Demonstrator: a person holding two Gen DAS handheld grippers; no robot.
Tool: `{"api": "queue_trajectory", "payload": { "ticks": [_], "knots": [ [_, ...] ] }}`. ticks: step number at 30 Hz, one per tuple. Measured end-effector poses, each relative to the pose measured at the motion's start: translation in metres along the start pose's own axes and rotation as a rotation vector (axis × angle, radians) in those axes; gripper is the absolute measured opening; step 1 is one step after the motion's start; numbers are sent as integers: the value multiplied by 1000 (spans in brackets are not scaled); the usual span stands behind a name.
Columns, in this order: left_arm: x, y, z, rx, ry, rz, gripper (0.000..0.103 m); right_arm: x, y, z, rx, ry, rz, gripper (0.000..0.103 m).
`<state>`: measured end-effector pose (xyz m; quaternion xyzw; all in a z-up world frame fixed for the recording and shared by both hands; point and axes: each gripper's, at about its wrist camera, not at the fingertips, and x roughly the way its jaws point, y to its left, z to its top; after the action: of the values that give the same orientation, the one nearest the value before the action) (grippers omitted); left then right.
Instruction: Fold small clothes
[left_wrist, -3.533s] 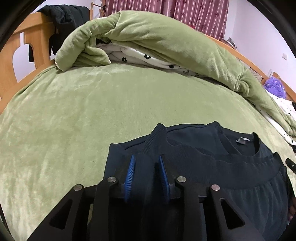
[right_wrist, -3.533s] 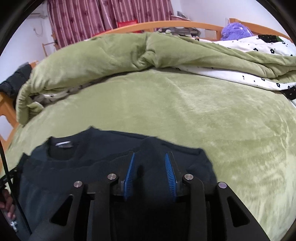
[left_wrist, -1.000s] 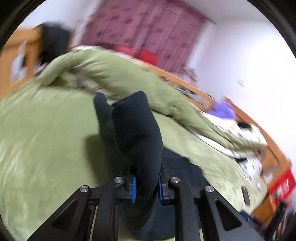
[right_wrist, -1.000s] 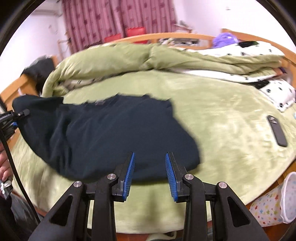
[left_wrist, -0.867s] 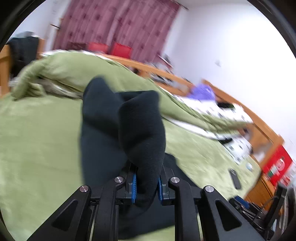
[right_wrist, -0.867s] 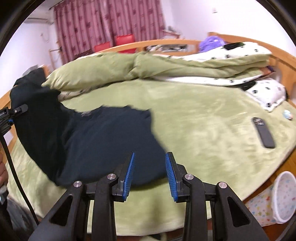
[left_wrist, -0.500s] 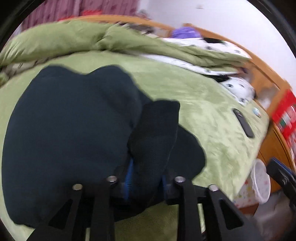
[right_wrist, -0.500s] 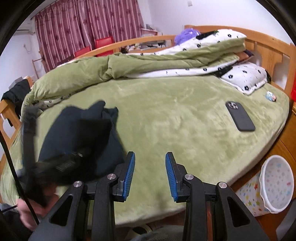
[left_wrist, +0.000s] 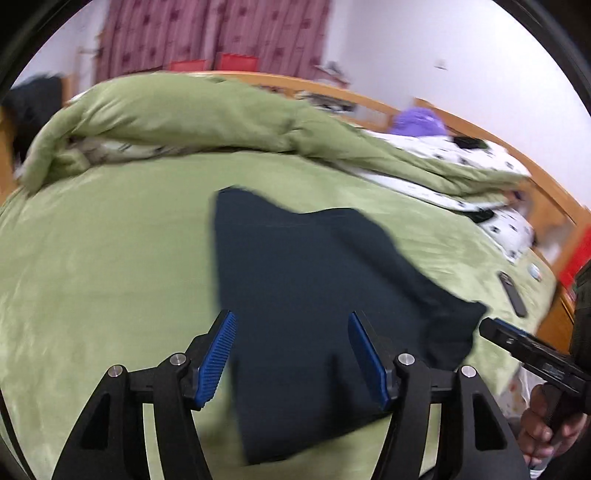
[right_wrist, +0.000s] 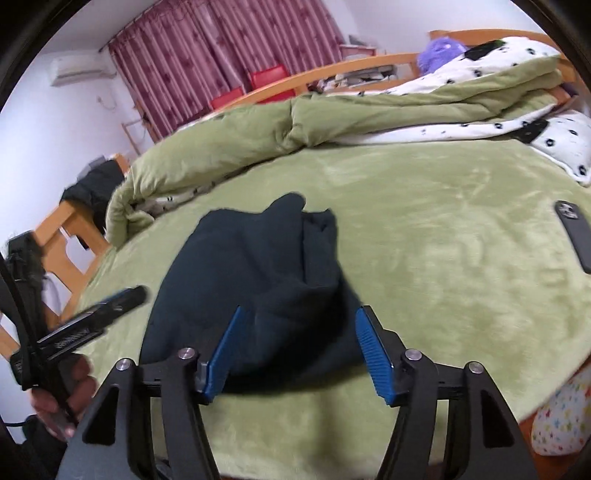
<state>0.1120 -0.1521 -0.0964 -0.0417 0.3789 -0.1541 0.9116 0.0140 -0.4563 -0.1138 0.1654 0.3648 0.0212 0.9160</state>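
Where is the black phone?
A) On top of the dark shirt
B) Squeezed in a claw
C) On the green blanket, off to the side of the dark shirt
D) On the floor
C: the phone lies flat on the green blanket, apart from the dark shirt, and no claw touches it.

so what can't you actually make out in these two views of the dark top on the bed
- Dark top: both views too dark to show the collar, sleeves or how many layers are stacked; left view is also blurred.
- Its near edge: in the right view, hidden behind the right hand-held gripper.
- Phone: cut off by the right view's edge.
- Patterned bin: only a corner shows in the right view, past the bed.
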Motion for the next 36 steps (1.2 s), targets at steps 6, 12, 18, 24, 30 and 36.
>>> {"api": "queue_trajectory", "payload": {
  "ticks": [6,12,18,24,30,36],
  "knots": [
    [2,46,-16,-115,8,30,61,46,10,5,1,52,-21,15],
    [20,52,-22,-145,28,-2,61,32,-11,-11,-15,69,-105,15],
    [27,52,-15,-125,37,-23,61,17,-3,4,-92,81,-194,38],
    [38,60,-5,-165,56,-57,61,31,28,39,-185,35,-97,38],
    [57,54,-10,-145,126,-114,61,128,12,37,-126,281,-71,11],
    [57,48,-12,-137,94,-130,62,57,7,53,-183,-5,71,8]
  ]
}}
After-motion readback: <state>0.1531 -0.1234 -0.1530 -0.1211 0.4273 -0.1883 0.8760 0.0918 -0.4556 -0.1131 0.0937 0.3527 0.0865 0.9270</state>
